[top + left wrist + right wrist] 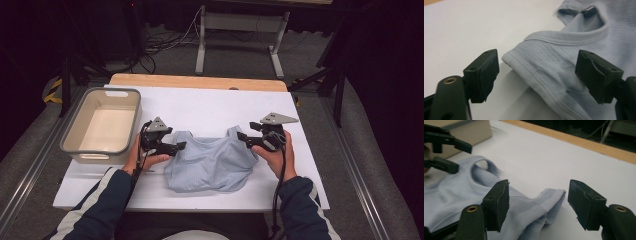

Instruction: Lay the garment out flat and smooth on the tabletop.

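Flanking the top (pixel 210 160), both hands point inward and level: left gripper (pixel 181 146) and right gripper (pixel 241 136) gape at its shoulder straps, pads off the cloth.

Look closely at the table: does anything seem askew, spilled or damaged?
Nothing is spilled or damaged. The pale blue top lies a little rumpled, its far strap ends lifted off the white table. The beige bin stands squarely at the left.
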The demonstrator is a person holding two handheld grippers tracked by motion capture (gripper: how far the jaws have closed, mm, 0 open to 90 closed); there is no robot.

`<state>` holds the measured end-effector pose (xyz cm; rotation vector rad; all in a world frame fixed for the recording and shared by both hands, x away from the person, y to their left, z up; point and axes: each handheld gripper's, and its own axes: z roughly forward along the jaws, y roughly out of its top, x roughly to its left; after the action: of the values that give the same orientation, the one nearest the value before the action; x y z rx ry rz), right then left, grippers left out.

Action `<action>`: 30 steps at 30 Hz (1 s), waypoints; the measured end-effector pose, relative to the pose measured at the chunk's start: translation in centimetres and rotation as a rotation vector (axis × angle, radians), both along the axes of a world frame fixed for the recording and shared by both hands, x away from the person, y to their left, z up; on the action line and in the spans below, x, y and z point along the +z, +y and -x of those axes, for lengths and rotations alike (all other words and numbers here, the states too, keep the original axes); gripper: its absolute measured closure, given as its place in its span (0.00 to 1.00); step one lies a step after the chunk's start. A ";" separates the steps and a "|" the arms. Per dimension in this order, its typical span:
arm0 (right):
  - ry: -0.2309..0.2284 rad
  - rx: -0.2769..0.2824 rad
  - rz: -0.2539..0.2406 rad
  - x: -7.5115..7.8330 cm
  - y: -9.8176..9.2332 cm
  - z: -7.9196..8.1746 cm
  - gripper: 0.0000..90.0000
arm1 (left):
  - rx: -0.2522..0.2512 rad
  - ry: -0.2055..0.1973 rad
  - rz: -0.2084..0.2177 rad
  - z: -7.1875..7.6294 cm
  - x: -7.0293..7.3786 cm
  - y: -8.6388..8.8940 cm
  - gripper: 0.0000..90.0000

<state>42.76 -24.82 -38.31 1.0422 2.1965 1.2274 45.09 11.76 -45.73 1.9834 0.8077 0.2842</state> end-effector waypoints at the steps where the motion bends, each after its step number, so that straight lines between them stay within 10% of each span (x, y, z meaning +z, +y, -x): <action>1: 0.018 -0.016 0.004 -0.4 0.2 -0.5 0.38 | -0.002 0.021 0.008 -0.3 -0.2 0.0 0.22; 8: 0.170 0.001 0.020 -3.4 0.6 -2.1 0.36 | -0.013 0.119 0.038 -0.8 -1.1 0.2 0.26; 17: 0.301 0.145 0.024 -5.2 0.7 -2.0 0.64 | -0.101 0.189 0.036 -0.8 -1.9 -0.5 0.50; 25: 0.277 0.195 0.060 -5.3 1.1 -1.4 0.88 | -0.155 0.127 0.003 -0.1 -1.4 -0.9 0.85; 30: 0.193 0.108 0.070 -4.0 0.7 -1.7 0.54 | -0.161 0.056 0.004 0.4 -0.5 -0.9 0.86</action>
<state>44.46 -24.13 -42.36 1.0656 2.4523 1.1267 44.73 10.87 -46.20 2.0465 0.6784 0.1335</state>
